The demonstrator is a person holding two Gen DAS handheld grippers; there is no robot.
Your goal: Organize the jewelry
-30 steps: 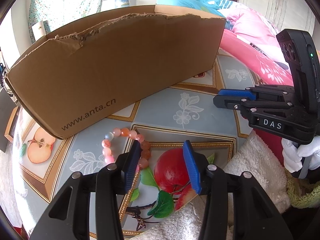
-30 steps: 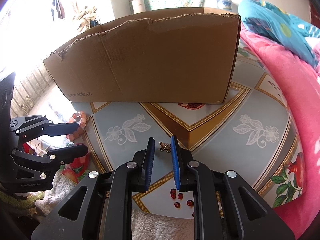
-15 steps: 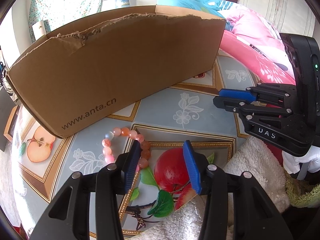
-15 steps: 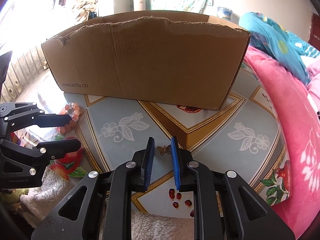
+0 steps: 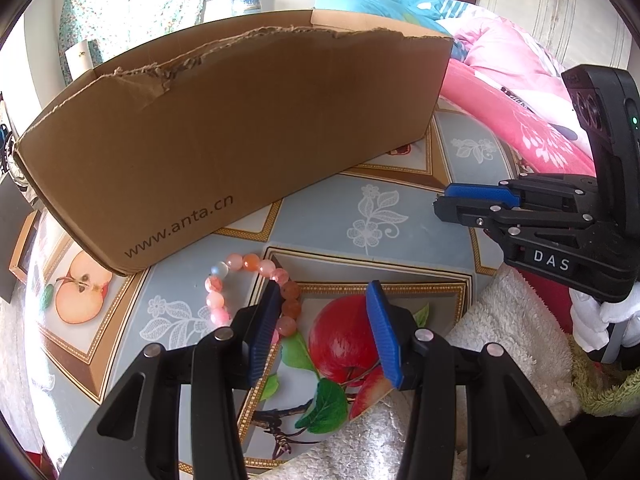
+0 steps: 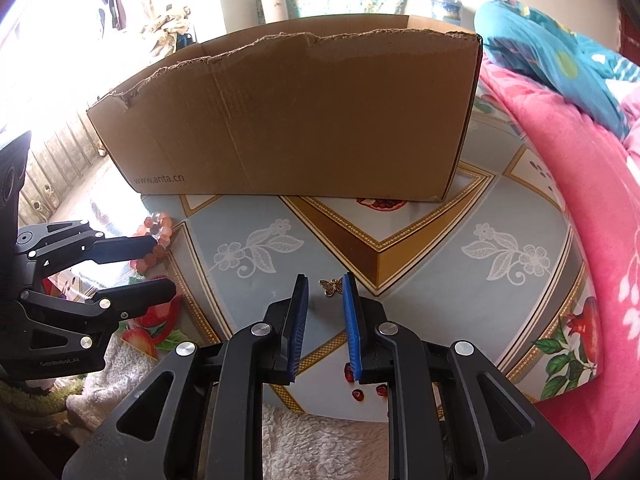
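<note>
Fruit-and-flower patterned tabletop (image 6: 460, 216), with torn cardboard box (image 6: 296, 120) standing at the far side and pink blanket (image 6: 592, 184) along the right edge. Butterfly charm (image 6: 331, 287) flat on tabletop, just ahead of right gripper (image 6: 325, 280) fingertips, centred on the gap between the blue pads, wings spread crosswise to the fingers. Right jaws parted narrowly, nothing clamped; pads clear of the charm. Right hand pitched steeply downward, nearer to the charm than the left. Beaded bracelet (image 5: 256, 288) flat on tabletop near box corner, its near-right arc partly behind the left pad of left gripper (image 5: 324, 312); most of the loop off to the left of the gap. Left jaws moderately apart, empty, also angled down. Probable next move: short forward-down advance of right gripper onto the charm, then closure across the wings
</note>
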